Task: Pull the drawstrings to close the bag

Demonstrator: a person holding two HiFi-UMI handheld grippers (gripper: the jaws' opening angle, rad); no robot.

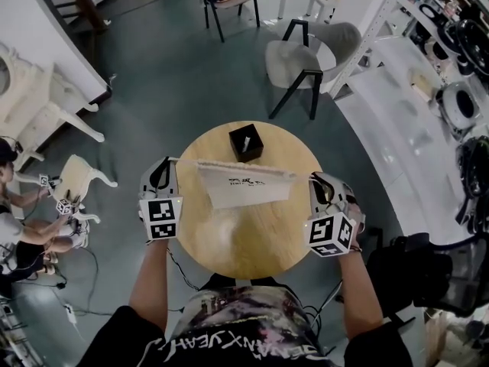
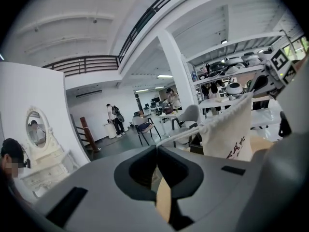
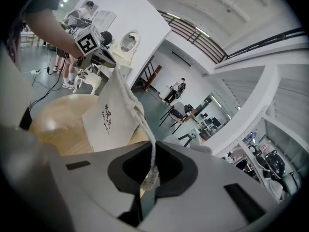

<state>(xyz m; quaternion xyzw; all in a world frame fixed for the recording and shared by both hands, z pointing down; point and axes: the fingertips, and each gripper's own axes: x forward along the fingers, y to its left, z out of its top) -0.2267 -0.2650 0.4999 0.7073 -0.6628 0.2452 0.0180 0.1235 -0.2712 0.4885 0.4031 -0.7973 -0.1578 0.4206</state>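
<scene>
Your left hand-held gripper (image 1: 166,162) has its jaws pressed together on the left drawstring (image 2: 184,134), and its own view shows the cord running out from between the closed pads towards the bag. Your right hand-held gripper (image 1: 312,179) is likewise pinching the right drawstring (image 3: 144,129), with the frayed, knotted end of the cord caught between its jaws. You hold the two at about the same height, one off each side of the round wooden bench (image 1: 252,245).

Between them hangs the cream cloth bag (image 1: 244,190), over the far half of the bench. Its top hem is drawn out in a nearly straight line from one hand-held gripper to the other and looks puckered along the cord. Dark print shows on the side that faces you. Whether the bottom edge of the bag touches the bench top cannot be told from these views.

Just beyond the bag, near the far edge of the bench, stands a small black box (image 1: 246,143) with an open top.
</scene>
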